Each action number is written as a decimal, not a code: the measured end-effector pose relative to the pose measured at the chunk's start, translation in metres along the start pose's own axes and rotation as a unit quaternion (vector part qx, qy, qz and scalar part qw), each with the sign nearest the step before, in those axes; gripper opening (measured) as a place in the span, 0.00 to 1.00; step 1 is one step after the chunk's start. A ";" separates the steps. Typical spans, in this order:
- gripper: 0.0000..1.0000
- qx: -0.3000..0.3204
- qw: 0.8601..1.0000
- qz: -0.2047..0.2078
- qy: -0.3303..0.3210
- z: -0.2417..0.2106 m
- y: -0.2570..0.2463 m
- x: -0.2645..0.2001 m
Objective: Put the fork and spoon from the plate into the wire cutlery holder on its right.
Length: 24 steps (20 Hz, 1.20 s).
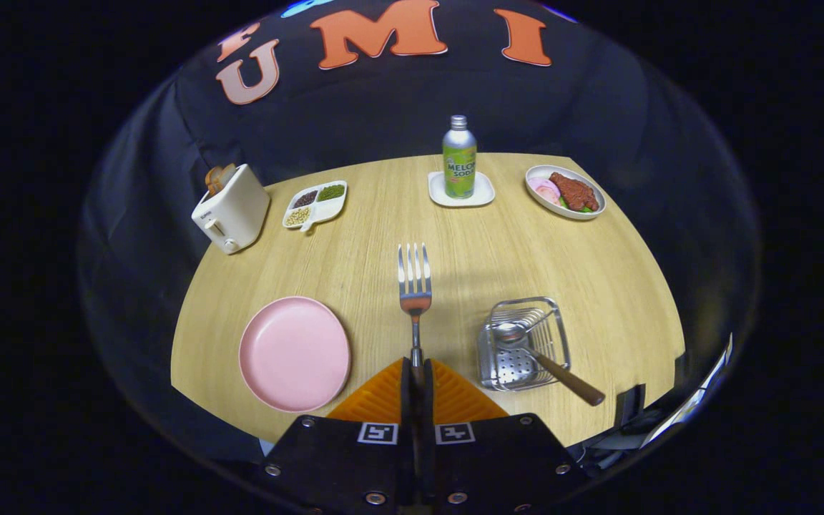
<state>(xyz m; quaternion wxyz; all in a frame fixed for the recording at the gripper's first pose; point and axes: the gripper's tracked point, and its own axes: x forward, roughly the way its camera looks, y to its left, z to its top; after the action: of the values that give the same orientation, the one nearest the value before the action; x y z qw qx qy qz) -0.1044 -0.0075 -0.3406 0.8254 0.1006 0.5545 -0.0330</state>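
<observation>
**Fork gripped above the table, spoon already in the holder**

The gripper [416,372] is closed tight on the fork [415,286]: both fingers press against its handle, with almost no gap between them. The fork sticks straight out ahead of the fingers, tines pointing toward the far edge of the table [355,250], held between the plate and the holder.

The pink plate [295,353] lies near the table's near left edge, just left of the fingers, with nothing on it. The wire holder [523,343] sits near the near right edge, just right of the fingers. The spoon [541,357] lies in it, bowl inside the basket, its brown handle slanting out over the holder's near right corner.

Along the far edge stand a green bottle [459,159] on a white coaster [461,193], a dish of food [565,192] toward the far right corner, and a divided tray [315,203] of beans. A white toaster [232,207] with bread in it sits at the far left edge.
</observation>
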 end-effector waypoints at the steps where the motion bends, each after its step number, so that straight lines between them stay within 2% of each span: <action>1: 0.05 -0.001 1.000 -0.007 0.003 0.000 -0.011 -0.002; 10: 0.05 -0.013 0.998 -0.034 0.046 -0.010 -0.072 -0.014; 24: 0.05 -0.059 0.989 -0.042 0.126 -0.026 -0.080 -0.015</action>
<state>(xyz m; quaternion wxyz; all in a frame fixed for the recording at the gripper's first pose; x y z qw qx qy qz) -0.1467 -0.0813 -0.3467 0.7511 0.0323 0.6591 -0.0218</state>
